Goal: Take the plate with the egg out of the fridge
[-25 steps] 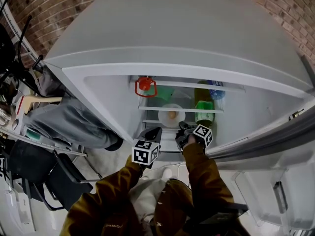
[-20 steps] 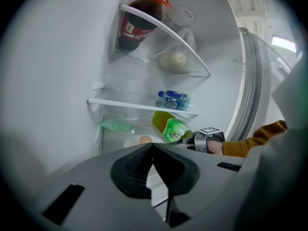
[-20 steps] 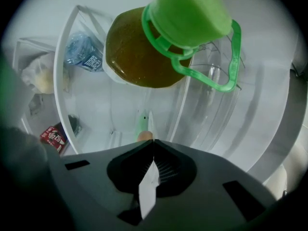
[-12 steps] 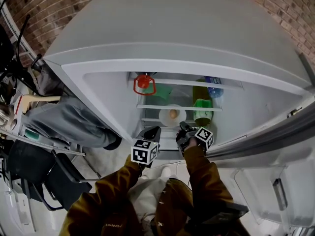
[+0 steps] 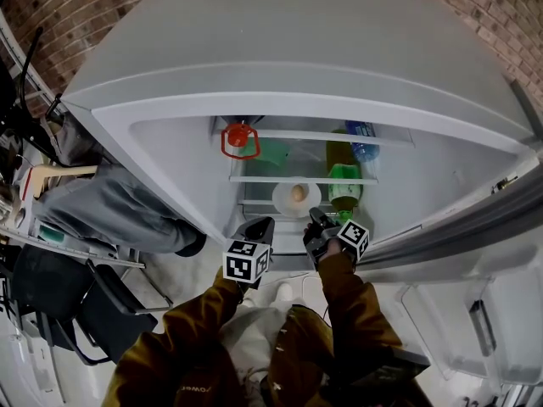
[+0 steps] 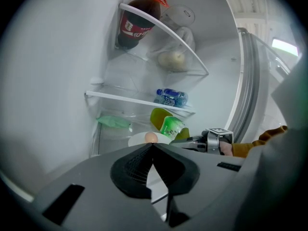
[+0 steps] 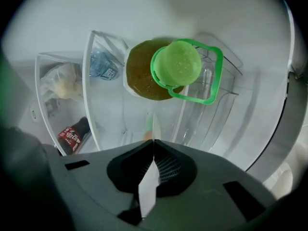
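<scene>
Right tool (image 5: 313, 219): pinching round white plate (image 5: 282, 200) by its rim.
Left tool (image 5: 264, 224): pressed together, empty.
Brown egg (image 5: 298, 194): on plate.

Left hand-held gripper (image 5: 263, 223): held out ahead and tilted downward, jaws pressed together with nothing between them.
Right hand-held gripper (image 5: 316, 220): just beside the left one, rolled onto its side, jaws clamped on the rim of the plate (image 5: 282, 200).
Left arm (image 5: 197, 325): brown sleeve, bent, reaching forward.
Right arm (image 5: 349, 299): brown sleeve, reaching slightly further than the left.
</scene>
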Motion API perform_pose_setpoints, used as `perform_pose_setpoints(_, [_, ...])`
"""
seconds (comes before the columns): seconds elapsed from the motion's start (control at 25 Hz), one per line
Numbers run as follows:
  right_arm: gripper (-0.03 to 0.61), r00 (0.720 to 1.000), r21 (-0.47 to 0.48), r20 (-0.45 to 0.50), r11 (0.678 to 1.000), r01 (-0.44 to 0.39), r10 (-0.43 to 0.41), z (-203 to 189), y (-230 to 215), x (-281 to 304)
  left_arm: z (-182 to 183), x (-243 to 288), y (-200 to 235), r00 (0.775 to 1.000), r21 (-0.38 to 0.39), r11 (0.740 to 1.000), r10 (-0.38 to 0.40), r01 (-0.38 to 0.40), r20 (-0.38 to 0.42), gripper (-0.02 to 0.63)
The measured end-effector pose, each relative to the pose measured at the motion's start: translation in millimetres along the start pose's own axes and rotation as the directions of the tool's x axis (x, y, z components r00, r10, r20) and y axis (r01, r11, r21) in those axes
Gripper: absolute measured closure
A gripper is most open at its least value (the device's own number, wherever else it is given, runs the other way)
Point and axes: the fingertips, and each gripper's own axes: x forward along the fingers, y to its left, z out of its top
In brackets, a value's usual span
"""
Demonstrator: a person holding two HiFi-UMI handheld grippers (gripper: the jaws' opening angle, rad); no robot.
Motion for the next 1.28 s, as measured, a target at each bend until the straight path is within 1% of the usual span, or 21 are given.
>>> perform_pose_setpoints(0.24, [0.565, 0.999, -0.005, -0.01, 0.999, -0.039, 0.039, -4, 13, -10, -2, 0, -2, 1.0, -0.008, 1.0, -0.003, 0.003, 0.0, 0.604])
perform_pose_setpoints(0.56, [0.565, 0.995, -0.002, -0.028, 0.995, -0.096, 0.096, -17, 44, -27, -6, -4, 0, 1.0, -0.019, 1.0, -0.002, 0.002, 0.003, 0.604])
perform_pose_setpoints(0.8, [0.565, 0.992, -0.011, -0.022, 0.992, -0.125, 0.125, -22, 58, -49, -7, -6, 7, 1.0, -0.036, 0.999, 0.003, -0.003, 0.005, 0.604])
perform_pose_setpoints(1.0, [0.565, 0.985, -0.018, -0.059, 0.986, -0.166, 0.164, -33, 66, -71, -9, -9, 12, 1.0, -0.053, 0.999, 0.007, -0.007, 0.01, 0.604])
perform_pose_setpoints(1.28, [0.565, 0.977, -0.007, -0.064, 0.979, -0.205, 0.205, -48, 76, -99, -11, -10, 13, 1.0, -0.062, 0.998, 0.001, -0.001, 0.013, 0.604])
